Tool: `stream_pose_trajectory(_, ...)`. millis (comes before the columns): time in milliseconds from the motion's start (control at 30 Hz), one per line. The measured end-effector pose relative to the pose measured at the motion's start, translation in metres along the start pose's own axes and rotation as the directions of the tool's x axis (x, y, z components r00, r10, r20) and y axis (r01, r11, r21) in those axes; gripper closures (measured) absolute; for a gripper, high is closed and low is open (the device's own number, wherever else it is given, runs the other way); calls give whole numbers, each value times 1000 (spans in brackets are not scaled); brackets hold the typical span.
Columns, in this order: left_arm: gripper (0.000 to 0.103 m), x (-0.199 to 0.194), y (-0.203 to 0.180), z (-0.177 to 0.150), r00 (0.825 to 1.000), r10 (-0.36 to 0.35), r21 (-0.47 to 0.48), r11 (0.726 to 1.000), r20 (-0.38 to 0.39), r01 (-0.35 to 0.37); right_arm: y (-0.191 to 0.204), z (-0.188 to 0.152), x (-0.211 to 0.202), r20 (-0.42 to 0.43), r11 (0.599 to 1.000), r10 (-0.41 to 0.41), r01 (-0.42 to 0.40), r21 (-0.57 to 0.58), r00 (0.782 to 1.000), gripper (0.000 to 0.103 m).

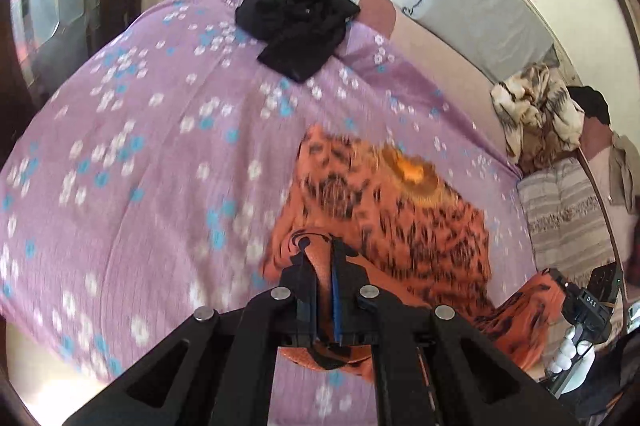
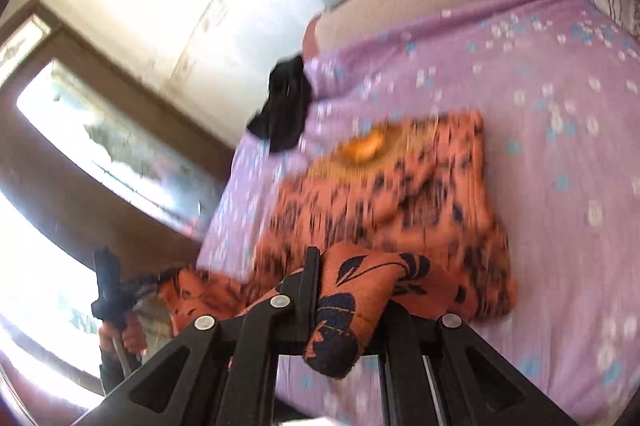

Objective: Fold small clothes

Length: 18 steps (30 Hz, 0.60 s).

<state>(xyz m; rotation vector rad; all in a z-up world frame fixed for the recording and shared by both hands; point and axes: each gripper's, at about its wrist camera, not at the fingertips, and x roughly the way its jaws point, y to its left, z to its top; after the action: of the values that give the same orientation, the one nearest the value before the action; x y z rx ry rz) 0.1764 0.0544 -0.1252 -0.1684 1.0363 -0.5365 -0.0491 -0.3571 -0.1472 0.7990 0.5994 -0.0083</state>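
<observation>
While clamped by two claws, left claw (image 1: 320,258) and right claw (image 2: 348,266): one orange garment (image 1: 384,210), one black garment (image 1: 296,26).

Both fisheye views look forward along their own fingers, from close above the near edge of the bed (image 1: 132,162) and angled down across it. The left wrist view faces toward the pillow (image 1: 480,22) at the wall; the right wrist view faces the window (image 2: 108,146). Both share the orange garment (image 1: 392,210) and black cloth (image 2: 286,106).
</observation>
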Motion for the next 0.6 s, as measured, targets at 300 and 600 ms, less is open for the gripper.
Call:
stream_pose_trajectory(300, 94, 168, 2, 85, 996, 39, -74, 997, 84, -32, -116, 86, 125, 130, 964, -65, 28, 264, 989, 84)
stream_pose_trajectory(600, 43, 152, 18, 44, 952, 87, -251, 968, 295, -11, -178, 83, 109, 176, 883, -107, 12, 468, 979, 46)
